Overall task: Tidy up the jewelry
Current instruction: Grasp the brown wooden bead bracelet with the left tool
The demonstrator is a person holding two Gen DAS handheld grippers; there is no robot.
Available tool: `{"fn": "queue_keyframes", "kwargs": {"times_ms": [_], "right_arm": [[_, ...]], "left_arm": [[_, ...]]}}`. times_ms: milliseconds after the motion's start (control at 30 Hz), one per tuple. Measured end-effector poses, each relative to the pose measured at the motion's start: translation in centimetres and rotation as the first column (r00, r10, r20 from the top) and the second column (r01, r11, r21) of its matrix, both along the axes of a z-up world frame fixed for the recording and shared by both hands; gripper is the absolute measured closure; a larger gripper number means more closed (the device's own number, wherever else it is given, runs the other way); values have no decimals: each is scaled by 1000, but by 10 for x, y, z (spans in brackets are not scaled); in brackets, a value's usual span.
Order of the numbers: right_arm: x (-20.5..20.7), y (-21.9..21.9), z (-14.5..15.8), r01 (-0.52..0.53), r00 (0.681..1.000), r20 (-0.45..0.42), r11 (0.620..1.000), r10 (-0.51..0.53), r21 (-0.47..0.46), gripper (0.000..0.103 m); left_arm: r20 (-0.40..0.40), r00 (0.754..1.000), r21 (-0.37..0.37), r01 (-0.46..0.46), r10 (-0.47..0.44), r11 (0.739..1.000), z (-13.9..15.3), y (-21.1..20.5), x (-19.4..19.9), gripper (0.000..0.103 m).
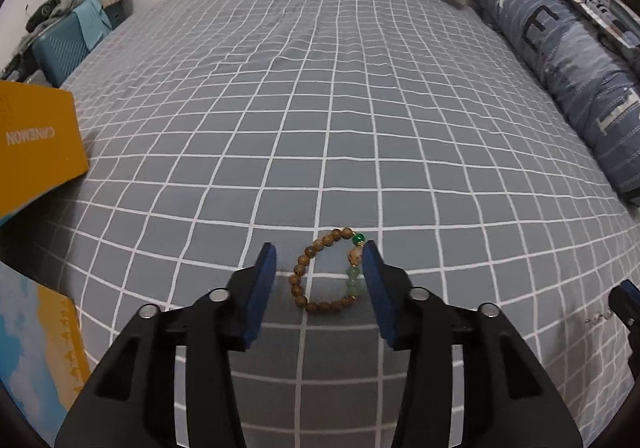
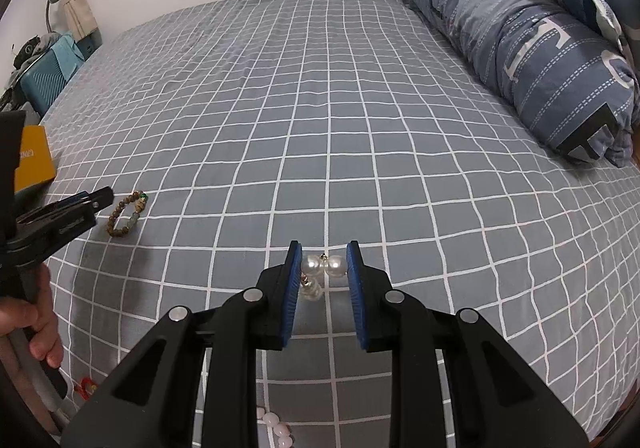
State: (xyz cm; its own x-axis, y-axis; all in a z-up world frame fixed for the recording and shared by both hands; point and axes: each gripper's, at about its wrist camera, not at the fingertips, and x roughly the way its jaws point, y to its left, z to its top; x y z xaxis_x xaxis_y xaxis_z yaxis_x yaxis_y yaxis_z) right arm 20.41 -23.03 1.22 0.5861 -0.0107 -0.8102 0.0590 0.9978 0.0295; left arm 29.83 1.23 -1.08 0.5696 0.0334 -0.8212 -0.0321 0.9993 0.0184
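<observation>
Left gripper was spread wide, straddling the wooden bead bracelet lying flat on the bed; its right pad touched or nearly touched the green-bead side, probably lined up to pinch. Right gripper sat partly apart around the pearl earrings, pads just beside the pearls; contact couldn't be told, so not clamped. Both pieces lay on the grid sheet, well apart. Yellow box sat at the bed's left edge, likely the destination. Pink beads lay under the right gripper.
</observation>
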Motion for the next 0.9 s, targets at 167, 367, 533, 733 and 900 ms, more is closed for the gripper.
{"fn": "queue_keyframes", "kwargs": {"times_ms": [167,367,533,733,900], "right_arm": [[7,1,-11,-3,1000,-18,1000,3,2,81],[13,5,-19,-12,1000,-29,1000,12,0,81],[16,6,-24,-20,999,-34,1000,20,-2,81],[20,6,-26,-26,999,-36,1000,26,-4,81],[20,6,-26,-26,999,-35,1000,26,-3,81]], "left_arm": [[-21,1000,13,8,-8,1000,-17,-4,9,48],[-48,999,1,13,-13,1000,-34,-4,17,43],[-78,997,-12,18,-19,1000,-43,-2,20,72],[-74,996,-99,43,-51,994,-36,5,20,93],[-34,998,-61,45,-47,997,-24,-4,14,93]]}}
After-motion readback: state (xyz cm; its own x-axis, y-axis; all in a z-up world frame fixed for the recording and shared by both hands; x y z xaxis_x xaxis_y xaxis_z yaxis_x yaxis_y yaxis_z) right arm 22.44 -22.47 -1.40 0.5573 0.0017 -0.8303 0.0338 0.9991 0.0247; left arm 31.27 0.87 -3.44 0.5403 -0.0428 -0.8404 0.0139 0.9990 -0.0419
